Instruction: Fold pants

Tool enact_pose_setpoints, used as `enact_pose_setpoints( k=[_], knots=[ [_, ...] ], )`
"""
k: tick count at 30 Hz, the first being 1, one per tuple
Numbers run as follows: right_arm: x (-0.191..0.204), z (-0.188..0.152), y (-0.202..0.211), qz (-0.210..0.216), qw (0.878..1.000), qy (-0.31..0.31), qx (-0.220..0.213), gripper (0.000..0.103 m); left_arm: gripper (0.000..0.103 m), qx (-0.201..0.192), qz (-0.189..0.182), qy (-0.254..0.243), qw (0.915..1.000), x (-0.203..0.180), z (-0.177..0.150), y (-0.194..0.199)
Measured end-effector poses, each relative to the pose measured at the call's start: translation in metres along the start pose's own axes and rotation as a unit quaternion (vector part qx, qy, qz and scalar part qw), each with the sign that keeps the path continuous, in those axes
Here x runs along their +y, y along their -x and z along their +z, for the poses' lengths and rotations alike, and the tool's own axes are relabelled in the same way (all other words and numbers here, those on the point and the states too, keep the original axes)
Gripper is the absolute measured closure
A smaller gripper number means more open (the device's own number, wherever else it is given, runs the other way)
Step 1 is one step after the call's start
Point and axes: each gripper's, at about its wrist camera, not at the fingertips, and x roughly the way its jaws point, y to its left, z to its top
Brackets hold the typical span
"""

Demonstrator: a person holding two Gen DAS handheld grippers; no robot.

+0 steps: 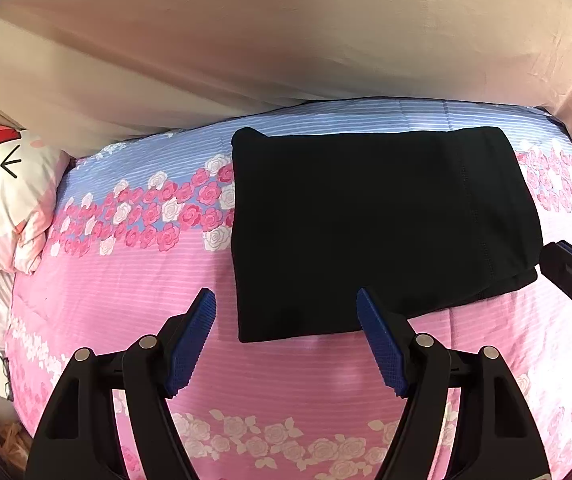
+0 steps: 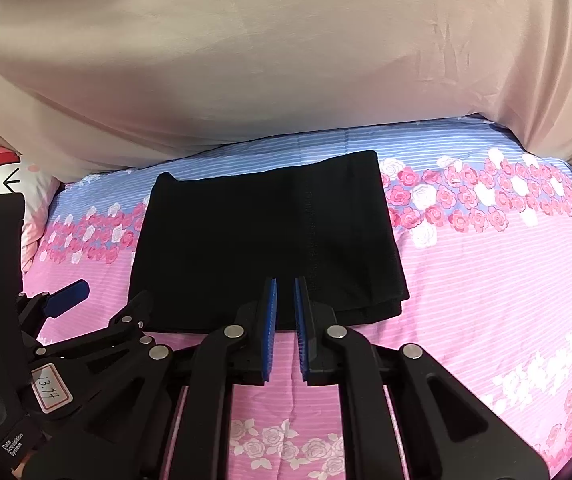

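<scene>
Left wrist view: cartoon pillow (image 1: 1, 196) at bed's left edge; left gripper (image 1: 286, 344) jaws wide apart, empty, above floral bedspread (image 1: 125, 280); folded black pants (image 1: 366, 232) lie flat mid-bed toward the far edge; right gripper (image 2: 284, 328) jaws nearly together, holding nothing.

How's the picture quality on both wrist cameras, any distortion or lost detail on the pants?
Left wrist view: fisheye bows the bed edge, corners vignetted; the black pants read nearly featureless, faint stitching only. Right wrist view: same curvature, pants equally dark, floral bedspread sharp and evenly lit.
</scene>
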Motion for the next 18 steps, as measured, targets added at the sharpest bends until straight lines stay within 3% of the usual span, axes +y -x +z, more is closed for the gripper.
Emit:
enact_pose_setpoints(
  k=[18],
  knots=[
    [0.0041, -0.0003, 0.0103, -0.006, 1.0, 0.004, -0.006, 0.093, 0.032, -0.005, 0.0, 0.002, 1.0, -0.0008, -0.0006, 0.0053]
  ],
)
